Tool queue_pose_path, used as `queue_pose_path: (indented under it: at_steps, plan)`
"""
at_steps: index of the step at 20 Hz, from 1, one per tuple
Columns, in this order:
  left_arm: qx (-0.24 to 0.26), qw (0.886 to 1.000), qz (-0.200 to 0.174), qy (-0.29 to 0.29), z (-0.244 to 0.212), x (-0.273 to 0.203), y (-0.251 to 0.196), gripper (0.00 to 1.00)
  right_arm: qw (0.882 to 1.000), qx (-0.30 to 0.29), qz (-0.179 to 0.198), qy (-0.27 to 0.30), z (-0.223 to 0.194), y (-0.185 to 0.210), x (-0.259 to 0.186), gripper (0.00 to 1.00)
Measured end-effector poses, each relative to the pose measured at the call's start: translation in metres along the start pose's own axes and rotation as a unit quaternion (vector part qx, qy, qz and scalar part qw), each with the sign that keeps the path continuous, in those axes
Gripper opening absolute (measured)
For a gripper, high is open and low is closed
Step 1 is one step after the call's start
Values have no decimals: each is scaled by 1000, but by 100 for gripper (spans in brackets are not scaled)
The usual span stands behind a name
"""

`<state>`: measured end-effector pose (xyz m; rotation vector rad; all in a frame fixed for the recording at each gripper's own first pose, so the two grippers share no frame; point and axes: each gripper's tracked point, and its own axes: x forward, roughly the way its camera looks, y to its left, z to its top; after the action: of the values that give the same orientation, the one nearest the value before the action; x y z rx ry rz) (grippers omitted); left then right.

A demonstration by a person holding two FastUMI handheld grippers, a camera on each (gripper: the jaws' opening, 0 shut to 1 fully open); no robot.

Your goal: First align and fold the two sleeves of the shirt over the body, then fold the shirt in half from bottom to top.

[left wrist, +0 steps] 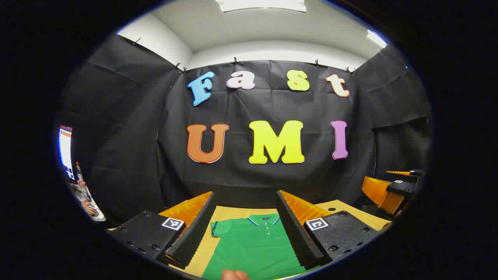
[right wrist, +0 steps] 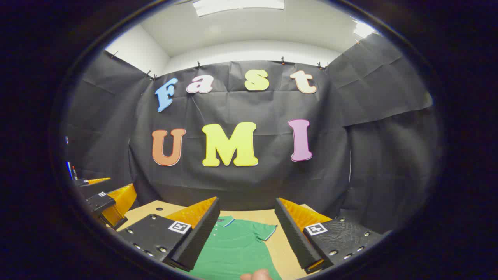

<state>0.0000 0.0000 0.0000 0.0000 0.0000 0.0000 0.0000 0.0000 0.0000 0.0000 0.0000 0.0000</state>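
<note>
A: Shirt (left wrist: 255, 249), green, lies flat on the worktop (left wrist: 346, 208), collar towards twelve o'clock.

B: Both left tongs (left wrist: 245, 233) and right tongs (right wrist: 243, 237) hang above it, spread apart, apparently holding nothing; a fingertip (left wrist: 233, 275) shows at six o'clock.

The shirt (left wrist: 253, 249) lies flat on the table (left wrist: 229, 213), collar toward the far edge by the booth wall, body running back toward the near edge. In the left gripper view, the left hand-held gripper (left wrist: 245, 227) hangs above it, fingers spread, while the right hand-held gripper (left wrist: 393, 190) sits off beyond the table's right edge.
</note>
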Motion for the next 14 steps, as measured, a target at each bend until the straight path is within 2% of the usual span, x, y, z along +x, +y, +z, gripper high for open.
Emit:
queue_pose_path:
  at_steps: [1, 3, 6, 10, 14]
  plan:
    - [-1, 1000, 1, 3, -2, 2, 1, 98, 1000, 0, -2, 2, -1, -2, 1, 89]
    - [-4, 1000, 4, 8, -2, 3, 4, 98, 1000, -1, -5, 4, 2, -4, 1, 93]
    - [-4, 1000, 9, 7, 7, 0, 9, 98, 1000, -6, -7, 11, 12, -9, -2, 93]
    - [0, 1000, 14, 6, 13, -8, 8, 98, 1000, -29, 4, 4, 36, -13, -9, 90]
    - [9, 1000, 20, 6, 13, -16, 7, 98, 999, -42, 18, 2, 43, -18, -10, 90]
